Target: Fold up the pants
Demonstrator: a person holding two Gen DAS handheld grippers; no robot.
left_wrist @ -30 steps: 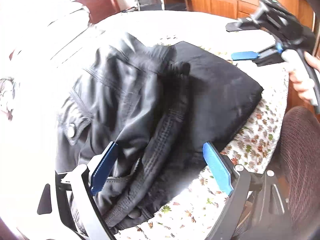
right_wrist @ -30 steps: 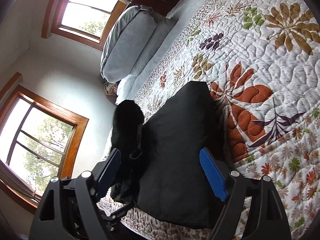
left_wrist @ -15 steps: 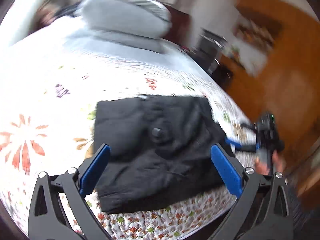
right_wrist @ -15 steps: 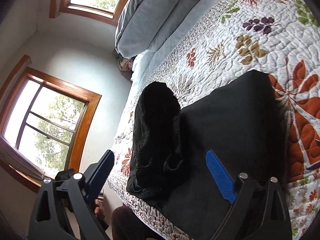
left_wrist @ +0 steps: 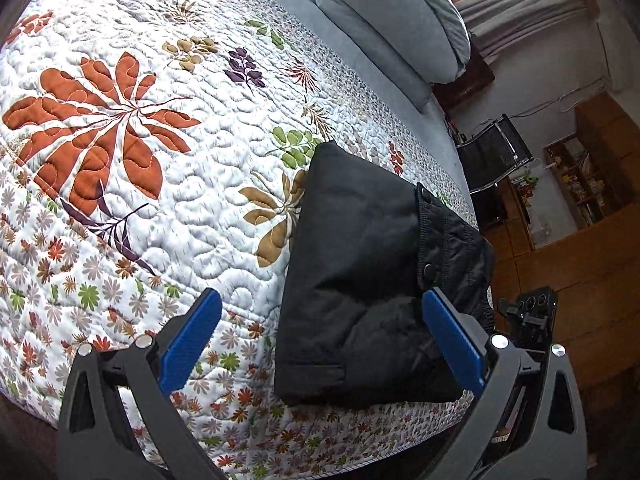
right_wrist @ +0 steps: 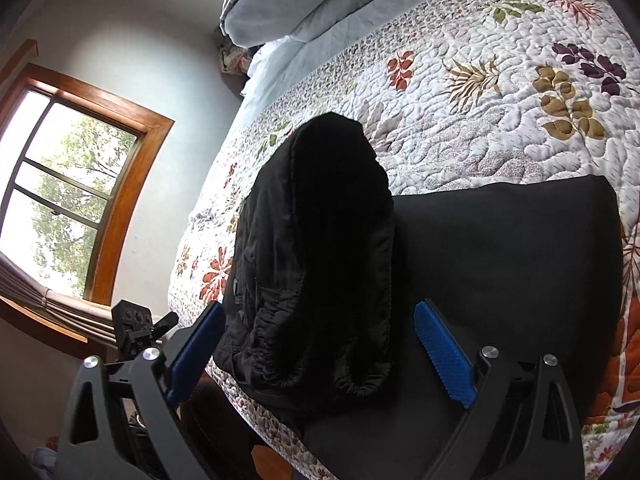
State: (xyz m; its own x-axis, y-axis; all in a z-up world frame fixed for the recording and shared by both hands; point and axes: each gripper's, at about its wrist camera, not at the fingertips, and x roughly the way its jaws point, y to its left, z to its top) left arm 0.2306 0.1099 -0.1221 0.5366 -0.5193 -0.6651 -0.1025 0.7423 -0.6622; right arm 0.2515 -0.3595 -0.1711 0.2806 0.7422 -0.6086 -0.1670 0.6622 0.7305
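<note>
The black pants (left_wrist: 360, 264) lie folded in a compact bundle on the floral quilt near the bed's front edge, with the snap-button waistband on top at the right. My left gripper (left_wrist: 320, 340) is open and empty, held above the bundle's near left corner. In the right wrist view the pants (right_wrist: 500, 264) lie flat with the folded waistband part (right_wrist: 320, 248) humped on top. My right gripper (right_wrist: 316, 348) is open and empty, just above the elastic hem of that hump. The right gripper's body (left_wrist: 532, 312) shows past the bed edge in the left view.
The quilt (left_wrist: 160, 152) spreads wide to the left and far side of the pants. Grey pillows (left_wrist: 392, 12) lie at the head of the bed. A black chair (left_wrist: 496, 152) and wooden cabinets stand beyond the bed. A window (right_wrist: 68, 188) is on the wall.
My left gripper has let go of the waistband, pulled back and up, and swung left. The pants now lie folded on the quilt. My right gripper moved closer over the folded hump.
</note>
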